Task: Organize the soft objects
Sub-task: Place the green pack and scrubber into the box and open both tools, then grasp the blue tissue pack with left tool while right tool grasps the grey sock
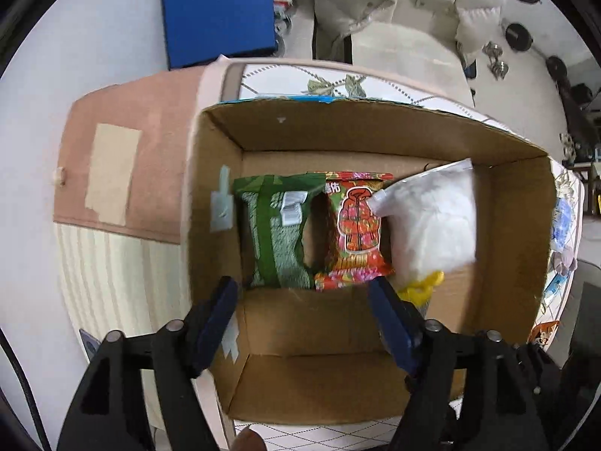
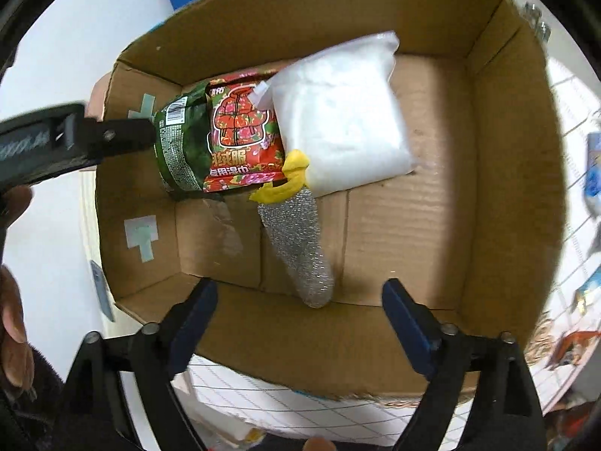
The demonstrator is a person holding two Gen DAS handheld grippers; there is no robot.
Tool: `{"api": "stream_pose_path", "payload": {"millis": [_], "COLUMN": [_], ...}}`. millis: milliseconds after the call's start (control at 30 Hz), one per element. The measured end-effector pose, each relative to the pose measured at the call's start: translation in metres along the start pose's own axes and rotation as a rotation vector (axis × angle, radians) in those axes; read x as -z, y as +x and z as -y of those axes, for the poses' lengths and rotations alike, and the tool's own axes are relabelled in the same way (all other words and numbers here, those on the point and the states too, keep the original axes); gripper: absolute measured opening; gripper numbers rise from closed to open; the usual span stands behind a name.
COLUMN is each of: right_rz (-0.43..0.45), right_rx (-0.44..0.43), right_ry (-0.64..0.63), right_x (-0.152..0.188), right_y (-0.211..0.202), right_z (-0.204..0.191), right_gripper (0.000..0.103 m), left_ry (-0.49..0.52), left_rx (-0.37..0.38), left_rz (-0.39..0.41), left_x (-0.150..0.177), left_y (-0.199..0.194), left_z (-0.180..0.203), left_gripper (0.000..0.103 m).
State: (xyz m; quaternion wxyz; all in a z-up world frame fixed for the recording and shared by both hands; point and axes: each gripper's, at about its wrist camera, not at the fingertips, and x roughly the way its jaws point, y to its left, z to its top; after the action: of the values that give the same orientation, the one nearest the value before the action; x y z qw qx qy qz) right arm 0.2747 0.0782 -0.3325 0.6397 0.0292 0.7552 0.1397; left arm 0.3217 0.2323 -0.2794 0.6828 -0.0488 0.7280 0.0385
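Both the left hand-held gripper (image 1: 304, 323) and right hand-held gripper (image 2: 300, 319) hang open and empty over the cardboard box (image 2: 507, 188), where the green packet (image 1: 274, 233), red packet (image 1: 353, 225), white bag (image 2: 338, 112) and silvery scrubber (image 2: 300, 248) lie side by side, probably to save room.

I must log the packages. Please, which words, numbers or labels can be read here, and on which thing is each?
"绒服": large yellow characters on the red packet; smaller characters below are too blurred.
Barcode and fine print on the green packet: too small to read.
White bag: no text visible.
Cardboard box: no print visible.
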Motion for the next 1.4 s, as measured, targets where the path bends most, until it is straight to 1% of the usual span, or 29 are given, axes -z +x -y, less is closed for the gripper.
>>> {"api": "stream_pose_path", "payload": {"millis": [33, 67, 233, 333, 433, 600, 700, 900, 967, 1000, 1067, 1133, 1267, 1333, 1400], "right_rz": [0.015, 0.027, 0.141, 0.215, 0.266, 0.335, 0.37, 0.437, 0.446, 0.449, 0.453, 0.463, 0.472, 0.484, 0.513], "right_rx": [0.02, 0.038, 0.145, 0.185, 0.202, 0.222, 0.221, 0.205, 0.19, 0.18, 0.155, 0.139, 0.115, 0.108, 0.102], "right_ry": [-0.014, -0.025, -0.052, -0.055, -0.065, -0.084, -0.092, -0.11, -0.114, -0.112, -0.108, -0.109, -0.098, -0.077, -0.039], "right_x": [0.002, 0.005, 0.021, 0.032, 0.045, 0.073, 0.092, 0.124, 0.133, 0.137, 0.145, 0.151, 0.158, 0.16, 0.16], "right_y": [-0.005, -0.011, -0.036, -0.057, -0.077, -0.098, -0.114, -0.142, -0.149, -0.152, -0.158, -0.162, -0.169, -0.173, -0.182], "right_z": [-0.001, 0.001, 0.001, 0.004, 0.008, 0.008, 0.01, 0.011, 0.012, 0.013, 0.015, 0.016, 0.026, 0.039, 0.059], "right_gripper": [0.097, 0.103, 0.103, 0.103, 0.103, 0.103, 0.103, 0.103, 0.103, 0.103, 0.103, 0.103, 0.103, 0.103, 0.103], "left_ry": [-0.002, -0.01, -0.053, -0.068, -0.08, -0.09, -0.088, -0.088, -0.087, -0.093, -0.11, -0.114, -0.133, -0.122, -0.099], "left_rx": [-0.01, -0.023, -0.03, -0.049, -0.05, -0.089, -0.096, -0.101, -0.067, -0.037, -0.018, -0.026, -0.01, -0.015, -0.028], "left_rz": [0.02, 0.046, 0.139, 0.198, 0.242, 0.333, 0.369, 0.432, 0.45, 0.451, 0.452, 0.458, 0.455, 0.465, 0.48], "left_x": [0.005, 0.013, 0.052, 0.075, 0.097, 0.13, 0.148, 0.176, 0.185, 0.188, 0.193, 0.196, 0.195, 0.193, 0.189], "left_y": [-0.005, -0.01, -0.03, -0.042, -0.055, -0.077, -0.088, -0.112, -0.119, -0.121, -0.124, -0.125, -0.126, -0.129, -0.134], "left_z": [-0.001, -0.002, -0.008, -0.008, -0.005, 0.001, 0.007, 0.018, 0.02, 0.021, 0.023, 0.026, 0.035, 0.047, 0.064], "left_gripper": [0.096, 0.1, 0.1, 0.1, 0.1, 0.101, 0.103, 0.103, 0.103, 0.103, 0.103, 0.103, 0.103, 0.103, 0.103]}}
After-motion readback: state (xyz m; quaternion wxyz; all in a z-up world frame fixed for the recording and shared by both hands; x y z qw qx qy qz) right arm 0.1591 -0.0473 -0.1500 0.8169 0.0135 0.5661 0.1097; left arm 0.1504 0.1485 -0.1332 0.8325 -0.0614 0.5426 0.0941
